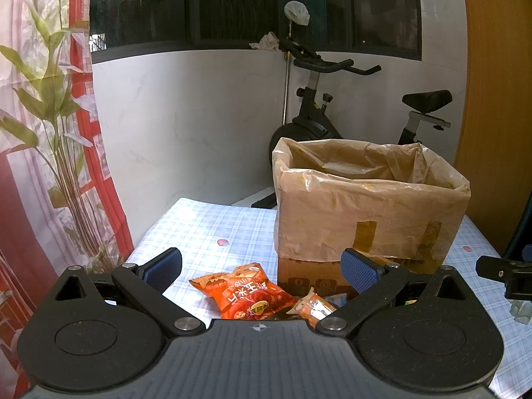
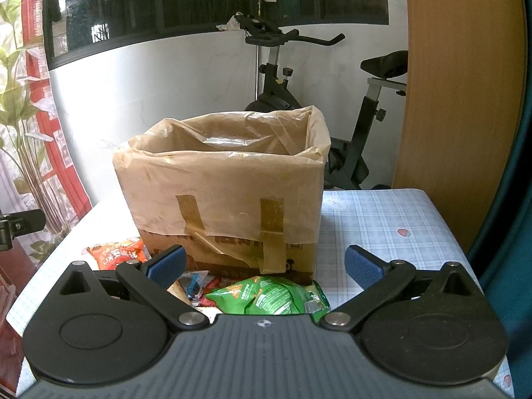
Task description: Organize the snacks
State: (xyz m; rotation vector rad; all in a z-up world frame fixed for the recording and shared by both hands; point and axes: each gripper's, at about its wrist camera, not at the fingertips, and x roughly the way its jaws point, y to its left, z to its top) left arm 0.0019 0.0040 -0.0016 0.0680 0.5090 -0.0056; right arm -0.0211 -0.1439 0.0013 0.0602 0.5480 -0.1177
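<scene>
My left gripper (image 1: 261, 271) stands wide, its blue pads (image 1: 164, 267) well apart and holding nothing. It hangs above the tabletop (image 1: 212, 229), which carries a pale blue checked cloth. Between its fingers lies an orange-red snack packet (image 1: 246, 292), flat on the cloth. Just beside it, to the right, sits a smaller orange wrapped snack (image 1: 314, 307), partly hidden by my gripper body. Both lie close to the front of a cardboard box (image 1: 365, 219) lined with a translucent plastic bag that is folded over the rim and fixed with brown tape. The box stands upright and its top is open.

My right gripper (image 2: 266, 266) is likewise wide and empty. It faces the front wall of the same box. Below and between its fingers lies a green snack packet (image 2: 269, 297), crumpled, near the foot of the box; whether it touches the box I cannot tell. To the left of that packet is a small heap of mixed wrappers (image 2: 193, 287), their kinds not legible.

Behind the tabletop stands an exercise bike (image 1: 319, 106) against a white wall.
</scene>
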